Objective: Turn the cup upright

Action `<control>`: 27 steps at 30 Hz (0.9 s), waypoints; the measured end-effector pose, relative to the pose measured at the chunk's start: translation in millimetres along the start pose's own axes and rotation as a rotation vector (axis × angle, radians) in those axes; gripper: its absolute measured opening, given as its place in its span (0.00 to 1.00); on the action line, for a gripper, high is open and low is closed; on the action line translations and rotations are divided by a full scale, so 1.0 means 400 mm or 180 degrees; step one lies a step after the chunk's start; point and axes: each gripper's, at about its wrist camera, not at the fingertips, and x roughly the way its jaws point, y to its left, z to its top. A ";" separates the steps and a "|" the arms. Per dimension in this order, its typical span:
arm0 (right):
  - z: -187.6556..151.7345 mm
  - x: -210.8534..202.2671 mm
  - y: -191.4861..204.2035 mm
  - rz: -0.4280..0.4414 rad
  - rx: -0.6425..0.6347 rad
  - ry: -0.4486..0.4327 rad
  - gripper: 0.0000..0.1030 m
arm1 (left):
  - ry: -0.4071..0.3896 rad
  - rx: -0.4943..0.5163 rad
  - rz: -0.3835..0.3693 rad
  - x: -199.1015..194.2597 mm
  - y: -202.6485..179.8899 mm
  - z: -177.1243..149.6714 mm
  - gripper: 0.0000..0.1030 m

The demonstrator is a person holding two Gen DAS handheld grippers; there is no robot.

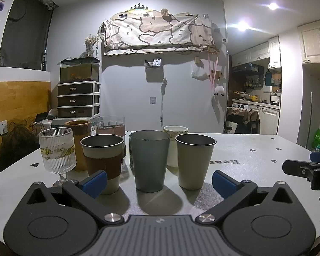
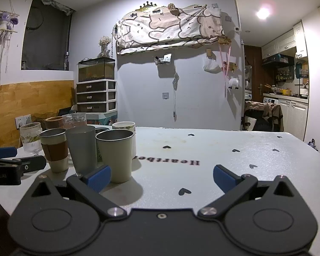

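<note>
Several cups stand upright in a cluster on the white table (image 1: 245,155). In front are a grey-green cup (image 1: 149,160), a beige cup (image 1: 194,160) and a beige cup with a brown sleeve (image 1: 103,160). Behind stand a ribbed stemmed glass (image 1: 57,149), a brown cup (image 1: 79,136), a clear glass (image 1: 112,125) and a white cup (image 1: 175,136). My left gripper (image 1: 159,182) is open and empty, just in front of the grey-green cup. My right gripper (image 2: 162,178) is open and empty, to the right of the beige cup (image 2: 117,153). No cup lies overturned in view.
The table (image 2: 224,149) carries black heart marks and the word "Heartbeat". The right gripper shows at the right edge of the left wrist view (image 1: 305,170). The left gripper shows at the left edge of the right wrist view (image 2: 12,166). A chair (image 2: 262,117) stands beyond the far edge.
</note>
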 end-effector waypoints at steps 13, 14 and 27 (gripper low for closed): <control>-0.002 -0.001 -0.002 -0.0003 -0.0003 -0.0001 1.00 | 0.0012 -0.0001 -0.0003 0.000 0.001 -0.003 1.00; -0.001 -0.001 -0.002 0.0000 0.0001 -0.0001 1.00 | 0.0013 -0.0001 -0.0004 0.000 0.001 -0.002 1.00; 0.000 -0.001 0.000 0.0002 -0.0003 0.0000 1.00 | 0.0023 0.0000 -0.0003 0.005 0.002 -0.009 1.00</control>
